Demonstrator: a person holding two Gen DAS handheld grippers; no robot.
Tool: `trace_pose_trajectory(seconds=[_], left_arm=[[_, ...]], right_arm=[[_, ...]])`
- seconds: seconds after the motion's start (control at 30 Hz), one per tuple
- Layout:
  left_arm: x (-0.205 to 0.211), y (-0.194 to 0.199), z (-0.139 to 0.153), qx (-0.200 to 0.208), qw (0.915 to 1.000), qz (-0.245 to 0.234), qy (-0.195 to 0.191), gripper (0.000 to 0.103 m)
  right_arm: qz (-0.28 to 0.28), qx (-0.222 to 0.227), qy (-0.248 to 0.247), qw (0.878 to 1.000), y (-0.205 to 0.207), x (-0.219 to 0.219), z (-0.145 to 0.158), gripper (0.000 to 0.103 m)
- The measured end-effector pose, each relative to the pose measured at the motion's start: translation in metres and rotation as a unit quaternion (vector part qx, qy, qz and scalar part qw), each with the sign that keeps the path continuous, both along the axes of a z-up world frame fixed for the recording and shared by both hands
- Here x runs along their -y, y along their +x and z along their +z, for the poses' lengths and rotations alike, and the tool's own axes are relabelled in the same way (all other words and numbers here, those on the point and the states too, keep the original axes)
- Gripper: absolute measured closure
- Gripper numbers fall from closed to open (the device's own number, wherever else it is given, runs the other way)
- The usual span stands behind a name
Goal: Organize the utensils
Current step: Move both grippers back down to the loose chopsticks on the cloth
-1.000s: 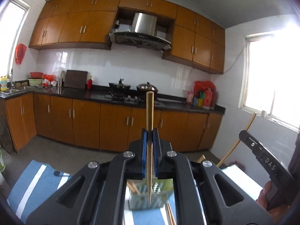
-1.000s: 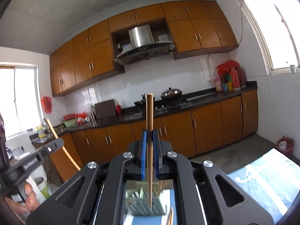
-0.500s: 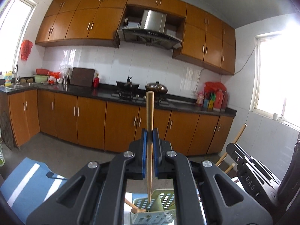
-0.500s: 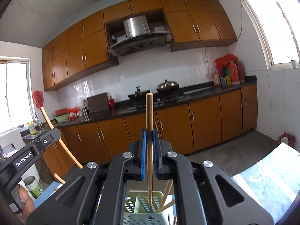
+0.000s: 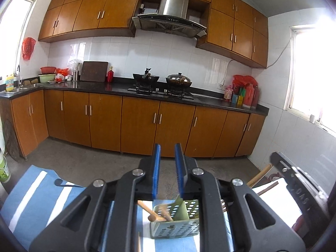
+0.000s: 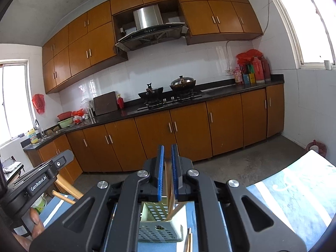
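The green perforated utensil holder [image 5: 176, 220] stands on a blue-and-white striped cloth [image 5: 42, 199], close to the cloth's far edge. Wooden chopsticks [image 5: 159, 214] lean inside its compartments. Two loose chopsticks [image 6: 189, 239] lie on the cloth just beside the holder's right wall.

The left gripper [image 5: 167, 168] is above the holder. Its jaws have just been opening and now stand apart, with nothing between the pads.

The right gripper [image 6: 167, 168] is also above the holder. Its jaws are almost together, with a blurred chopstick [image 6: 169, 184] between the pads. The stick tilts slightly and its lower end reaches into the holder.

Beyond the cloth are the floor and a run of brown kitchen cabinets [image 5: 138, 124].
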State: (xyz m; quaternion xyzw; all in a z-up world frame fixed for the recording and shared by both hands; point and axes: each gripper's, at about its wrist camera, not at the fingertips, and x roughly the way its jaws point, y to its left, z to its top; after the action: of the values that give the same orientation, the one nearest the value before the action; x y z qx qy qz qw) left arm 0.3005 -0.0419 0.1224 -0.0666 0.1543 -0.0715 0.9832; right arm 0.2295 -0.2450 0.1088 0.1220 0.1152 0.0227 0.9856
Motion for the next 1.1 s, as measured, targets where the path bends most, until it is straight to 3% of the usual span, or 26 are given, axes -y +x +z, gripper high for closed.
trace_pose_trajectory(seconds=[0.13, 0.27, 0.37, 0.57, 0.73, 0.87, 1.0, 1.1], left_arm=[[-0.009, -0.021, 0.009, 0.001, 1.0, 0.009, 0.003, 0.084], [-0.026, -0.054, 0.01, -0.008, 0.9998, 0.015, 0.006, 0.079], [-0.042, -0.081, -0.002, -0.026, 0.9995, 0.019, 0.007, 0.075], [-0.076, -0.122, -0.075, -0.122, 0.9923, 0.013, 0.017, 0.074], [-0.094, -0.135, -0.135, -0.181, 0.982, 0.026, 0.045, 0.074], [-0.109, -0.139, -0.166, -0.226, 0.9734, 0.033, 0.025, 0.074], [-0.114, -0.141, -0.175, -0.234, 0.9715, 0.031, 0.021, 0.074], [-0.109, -0.138, -0.173, -0.237, 0.971, 0.023, 0.023, 0.074]], right_arm=[[-0.019, -0.002, -0.006, 1.0, -0.023, 0.014, 0.005, 0.077], [-0.032, -0.023, -0.019, 0.999, -0.052, 0.031, -0.006, 0.076], [-0.035, -0.069, -0.019, 0.997, -0.066, 0.042, -0.03, 0.076], [0.009, -0.194, -0.027, 0.981, -0.076, 0.033, -0.105, 0.076], [0.084, -0.28, -0.046, 0.955, -0.077, -0.005, -0.163, 0.076], [0.098, -0.313, -0.066, 0.942, -0.075, -0.028, -0.194, 0.078], [0.092, -0.321, -0.075, 0.94, -0.071, -0.034, -0.206, 0.078], [0.084, -0.317, -0.092, 0.94, -0.072, -0.037, -0.206, 0.089]])
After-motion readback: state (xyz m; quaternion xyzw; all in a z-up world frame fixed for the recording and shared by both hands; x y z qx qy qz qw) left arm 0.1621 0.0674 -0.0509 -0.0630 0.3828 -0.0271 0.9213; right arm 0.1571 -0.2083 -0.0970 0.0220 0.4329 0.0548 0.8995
